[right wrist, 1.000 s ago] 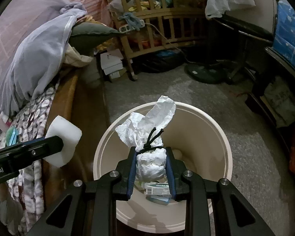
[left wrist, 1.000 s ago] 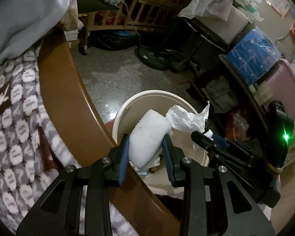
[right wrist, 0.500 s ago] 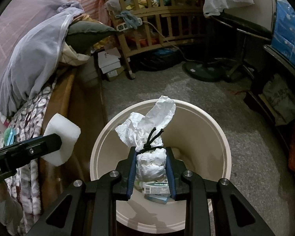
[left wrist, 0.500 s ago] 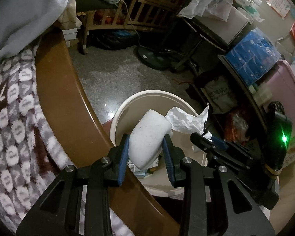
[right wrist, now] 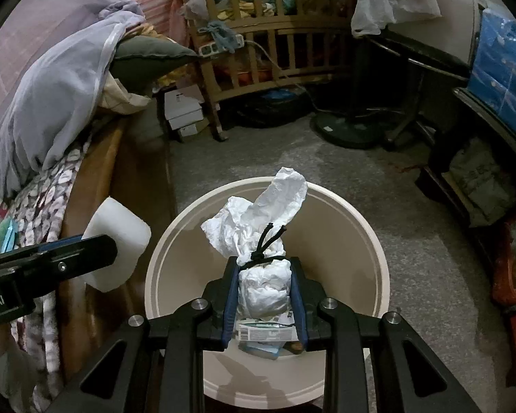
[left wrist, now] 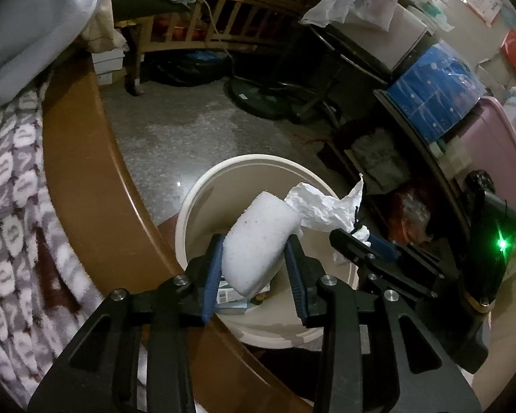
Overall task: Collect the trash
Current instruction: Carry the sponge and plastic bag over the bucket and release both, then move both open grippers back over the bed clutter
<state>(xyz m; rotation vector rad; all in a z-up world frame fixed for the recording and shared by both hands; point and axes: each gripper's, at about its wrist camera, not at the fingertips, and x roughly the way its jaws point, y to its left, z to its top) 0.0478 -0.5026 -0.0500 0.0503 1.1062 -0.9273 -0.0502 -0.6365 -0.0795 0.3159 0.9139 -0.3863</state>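
A white foam block (left wrist: 258, 237) is pinched between the jaws of the left gripper (left wrist: 254, 268), low in the middle of the left wrist view. These jaws have just been opening a little, yet the block is seen to be gripped between the blue pads. A crumpled white paper bundle (right wrist: 263, 282), tied with a black cord, is clamped by the jaws of the right gripper (right wrist: 264, 296), which are pressed tightly on it, at the lower centre of the right wrist view. Both pieces of trash are held over or near the round cream bin (right wrist: 371, 241), in which cartons are already lying.

The main risk is judged to lie with the foam block. In the right wrist view it is shown at the left of the frame, beside the bin's rim rather than clearly above its mouth, so if it were released there it could be dropped onto the brown wooden bed frame (left wrist: 75, 172) or the speckled floor (right wrist: 326, 168). Being light, it could also bounce off the rim. The paper bundle appears well centred, though its loose upper flap could catch on a pad.

Around the bin, the patterned blanket (left wrist: 13, 206) is seen at the left, a wooden crib (right wrist: 258, 34) at the top, and a fan base (right wrist: 344, 130) beyond; the bin's mouth is obstructed by nothing.
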